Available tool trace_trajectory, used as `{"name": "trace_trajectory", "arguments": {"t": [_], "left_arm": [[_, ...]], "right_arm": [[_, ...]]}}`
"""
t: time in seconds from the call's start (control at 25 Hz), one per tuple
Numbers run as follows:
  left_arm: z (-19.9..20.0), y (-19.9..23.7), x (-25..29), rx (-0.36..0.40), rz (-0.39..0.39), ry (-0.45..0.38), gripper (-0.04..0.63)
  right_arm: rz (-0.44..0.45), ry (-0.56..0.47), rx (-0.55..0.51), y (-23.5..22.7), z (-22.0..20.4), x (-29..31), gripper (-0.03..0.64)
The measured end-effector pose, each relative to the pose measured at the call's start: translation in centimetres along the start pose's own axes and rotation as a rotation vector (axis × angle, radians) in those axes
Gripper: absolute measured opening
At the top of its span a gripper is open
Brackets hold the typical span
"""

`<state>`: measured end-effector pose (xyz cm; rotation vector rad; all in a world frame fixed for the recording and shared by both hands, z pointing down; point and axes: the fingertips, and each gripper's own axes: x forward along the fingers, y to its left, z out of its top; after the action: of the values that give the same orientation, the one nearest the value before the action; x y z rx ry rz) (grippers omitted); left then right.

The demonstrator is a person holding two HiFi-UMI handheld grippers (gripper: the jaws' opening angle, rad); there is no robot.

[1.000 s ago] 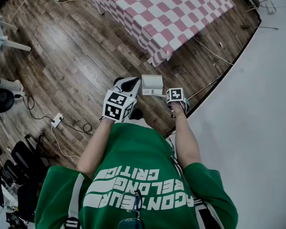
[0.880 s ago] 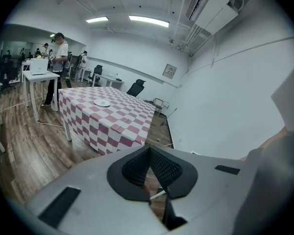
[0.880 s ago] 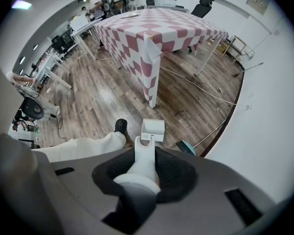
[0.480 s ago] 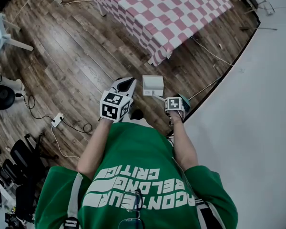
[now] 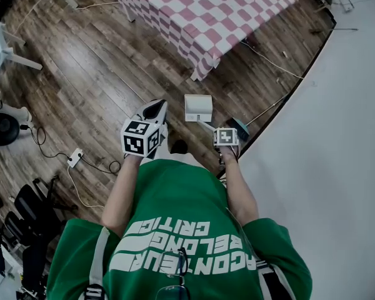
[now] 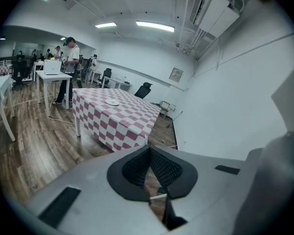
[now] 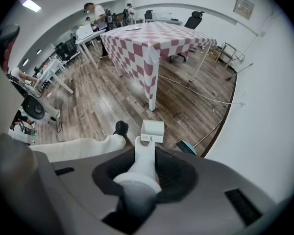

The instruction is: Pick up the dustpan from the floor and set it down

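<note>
The white box-shaped plastic dustpan point(image 5: 199, 107) sits at twelve o'clock ahead of the person's shoe, over the brown plank floor point(image 5: 94, 74). Its long white handle point(image 7: 143, 173) is clamped between the pads of the down-pointing right gripper point(image 7: 147, 153), while the left gripper point(image 6: 149, 153) at nine o'clock is pinched closed on nothing. It looks light, stiff and smooth, so I'd grip that handle firmly, since the pan could swing or twist.
</note>
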<state>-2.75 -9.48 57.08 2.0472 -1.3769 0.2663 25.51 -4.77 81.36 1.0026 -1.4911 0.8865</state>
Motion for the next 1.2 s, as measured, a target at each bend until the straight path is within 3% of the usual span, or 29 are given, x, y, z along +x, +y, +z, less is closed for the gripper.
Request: {"name": "trace_trajectory", "arguments": {"t": [0.28, 0.76, 1.2], "left_arm": [[-1.4, -0.3, -1.8, -0.028, 0.038, -0.012, -0.006], [-4.2, -1.2, -4.4, -0.046, 0.09, -0.016, -0.006], [-3.6, 0.7, -6.3, -0.057, 0.12, -0.056, -0.006]], "right_arm": [[0.04, -0.068, -0.057, 0.6, -1.0, -2.9, 0.109], [0.144, -0.173, -0.279, 4.3, -1.3, -8.0, 0.109], [0.175, -0.376, -0.475, 9.1, 2.5, -15.0, 0.109]]}}
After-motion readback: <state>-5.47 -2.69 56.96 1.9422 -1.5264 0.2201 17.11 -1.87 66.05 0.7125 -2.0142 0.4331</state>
